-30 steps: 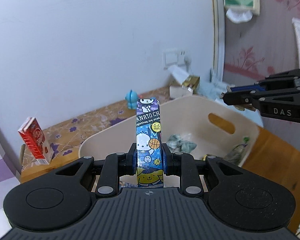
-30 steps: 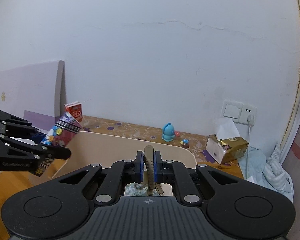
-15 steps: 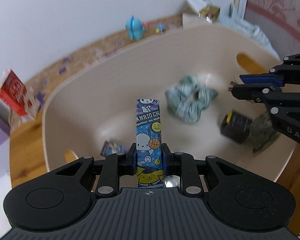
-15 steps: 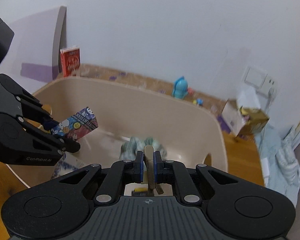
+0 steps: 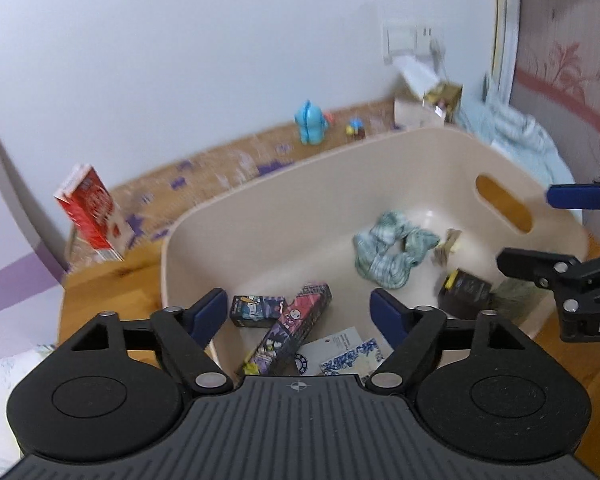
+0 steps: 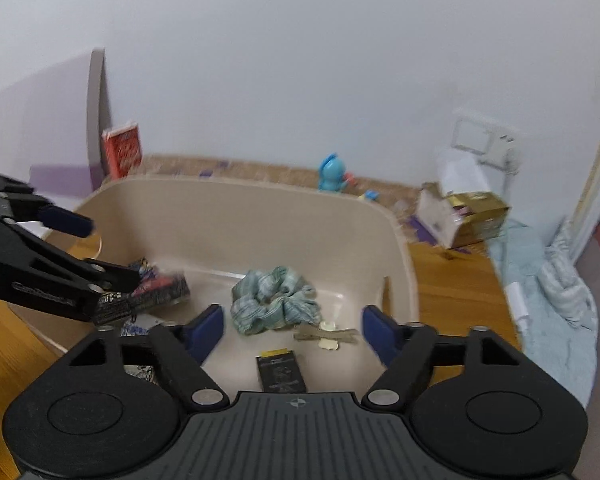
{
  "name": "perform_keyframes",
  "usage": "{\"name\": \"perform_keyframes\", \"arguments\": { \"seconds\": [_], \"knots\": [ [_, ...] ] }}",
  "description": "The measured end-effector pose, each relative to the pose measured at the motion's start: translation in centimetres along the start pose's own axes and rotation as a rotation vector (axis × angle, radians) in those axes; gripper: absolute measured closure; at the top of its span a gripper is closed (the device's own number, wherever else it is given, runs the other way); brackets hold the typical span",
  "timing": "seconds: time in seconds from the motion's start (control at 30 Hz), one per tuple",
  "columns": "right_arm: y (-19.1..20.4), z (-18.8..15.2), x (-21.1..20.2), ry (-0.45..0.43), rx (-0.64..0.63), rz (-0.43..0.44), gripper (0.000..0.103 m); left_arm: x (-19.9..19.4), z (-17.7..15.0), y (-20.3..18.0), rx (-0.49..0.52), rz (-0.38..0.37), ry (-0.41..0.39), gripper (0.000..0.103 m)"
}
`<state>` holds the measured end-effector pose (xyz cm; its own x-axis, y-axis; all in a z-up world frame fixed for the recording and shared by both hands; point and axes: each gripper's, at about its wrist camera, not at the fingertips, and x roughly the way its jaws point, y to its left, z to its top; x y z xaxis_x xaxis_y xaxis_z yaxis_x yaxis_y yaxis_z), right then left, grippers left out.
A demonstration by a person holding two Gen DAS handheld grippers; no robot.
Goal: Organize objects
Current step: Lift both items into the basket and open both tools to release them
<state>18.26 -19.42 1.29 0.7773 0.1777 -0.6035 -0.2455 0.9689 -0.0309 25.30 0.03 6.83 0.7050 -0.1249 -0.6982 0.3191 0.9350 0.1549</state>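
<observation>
- The left gripper (image 5: 298, 312) hung spread wide and empty over the beige tub (image 5: 284, 200).
- Just below and ahead of it, the cartoon-printed box (image 5: 290, 332) lay flat on the tub floor.
- The right gripper (image 6: 292, 326) was likewise wide apart; the brown hair clip (image 6: 328, 335) lay beneath, beside the green scrunchie (image 6: 274, 300).

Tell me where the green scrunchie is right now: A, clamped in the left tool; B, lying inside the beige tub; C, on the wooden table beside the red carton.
B: the green scrunchie lies on the floor of the beige tub, and both tools are open and empty.
</observation>
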Motion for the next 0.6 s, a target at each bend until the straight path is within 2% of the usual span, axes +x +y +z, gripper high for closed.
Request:
{"name": "perform_keyframes", "arguments": {
  "seconds": [0.07, 0.17, 0.4, 0.6],
  "knots": [
    [-0.2, -0.8, -1.5, -0.028, 0.017, -0.008, 0.003, -1.5, -0.6, -0.3, 0.002, 0.0, -0.026, 0.017],
    [-0.3, -2.0, -3.0, -0.029, 0.013, 0.0, 0.0, -3.3, -1.9, -0.8, 0.001, 0.008, -0.05, 0.017],
    [0.7, -5.2, -5.1, 0.001, -0.021, 0.02, 0.0, -6.1, -5.5, -1.2, -0.071, 0.015, -0.107, 0.017],
    [1.9, -7.6, -4.7, 0.061, -0.069, 0.039, 0.0, -7.3, -8.5, -1.8, -0.102, 0.009, -0.109, 0.017]
  ]
}}
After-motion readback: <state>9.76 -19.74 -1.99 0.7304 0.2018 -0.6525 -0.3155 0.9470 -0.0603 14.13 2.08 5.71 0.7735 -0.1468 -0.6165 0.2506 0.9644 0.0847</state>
